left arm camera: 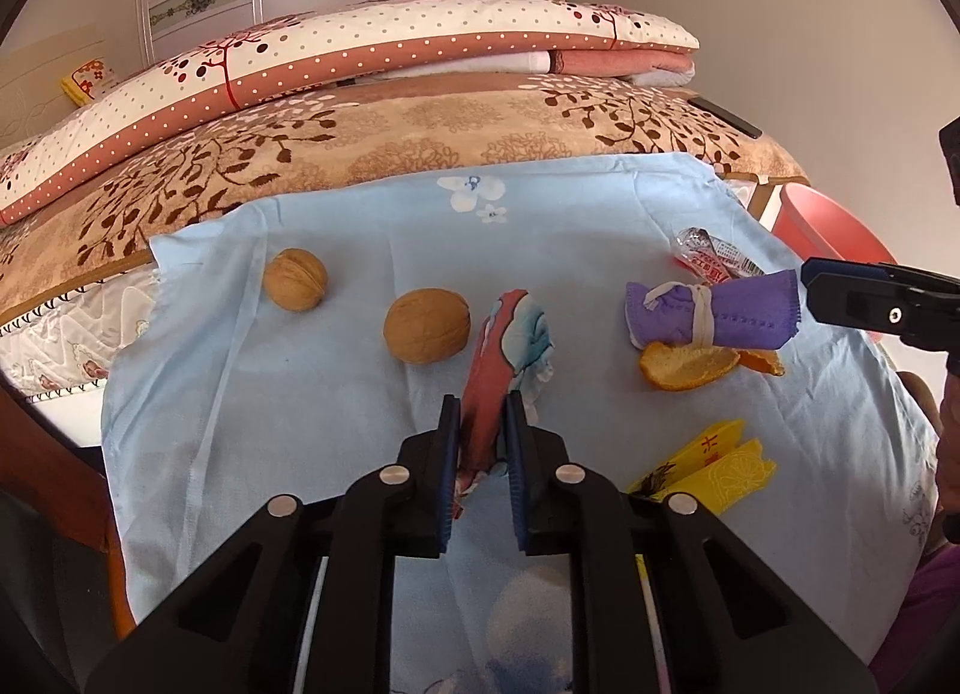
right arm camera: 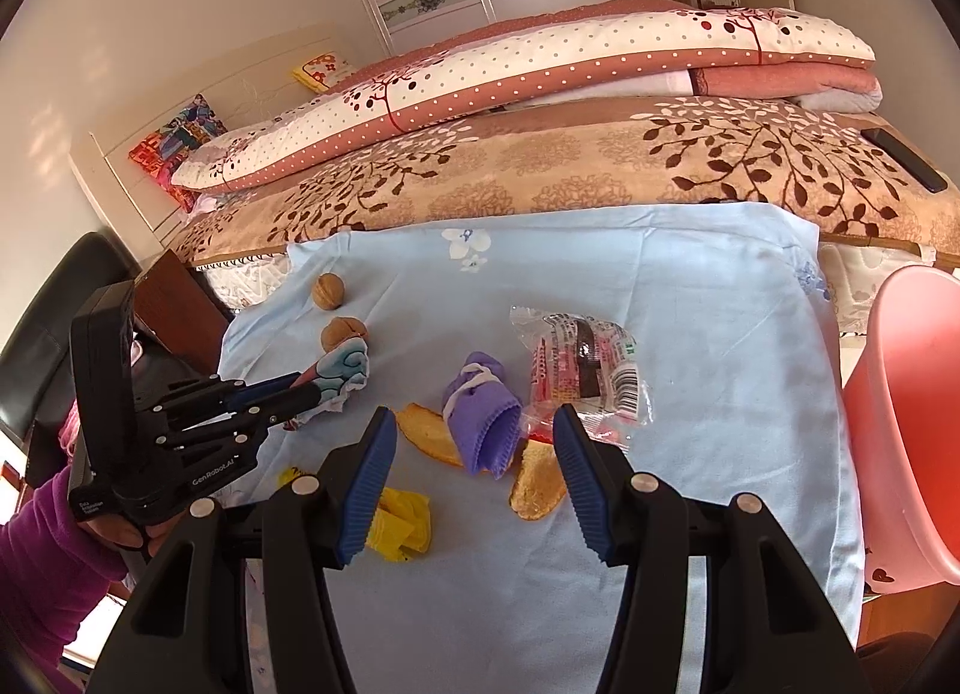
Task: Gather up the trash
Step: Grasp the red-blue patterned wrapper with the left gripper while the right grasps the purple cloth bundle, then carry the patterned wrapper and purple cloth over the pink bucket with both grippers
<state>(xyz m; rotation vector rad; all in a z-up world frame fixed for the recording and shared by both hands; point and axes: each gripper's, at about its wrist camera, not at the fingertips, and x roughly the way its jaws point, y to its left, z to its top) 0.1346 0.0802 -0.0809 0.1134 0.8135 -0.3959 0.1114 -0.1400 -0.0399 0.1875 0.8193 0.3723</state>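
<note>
Your left gripper (left arm camera: 483, 412) pinches the soft, light red-and-blue cloth scrap (left arm camera: 510, 346) beside the walnuts (left arm camera: 426, 325), so keep hold mid-fold, while your right gripper (right arm camera: 474, 442) hangs open over the limp purple cloth roll (right arm camera: 483, 415).

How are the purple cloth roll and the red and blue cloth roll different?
The purple roll is plain, tied with white string, and lies free on the sheet. The red and blue roll is patterned and pinched in the left gripper. Both are small rolled cloths.
</note>
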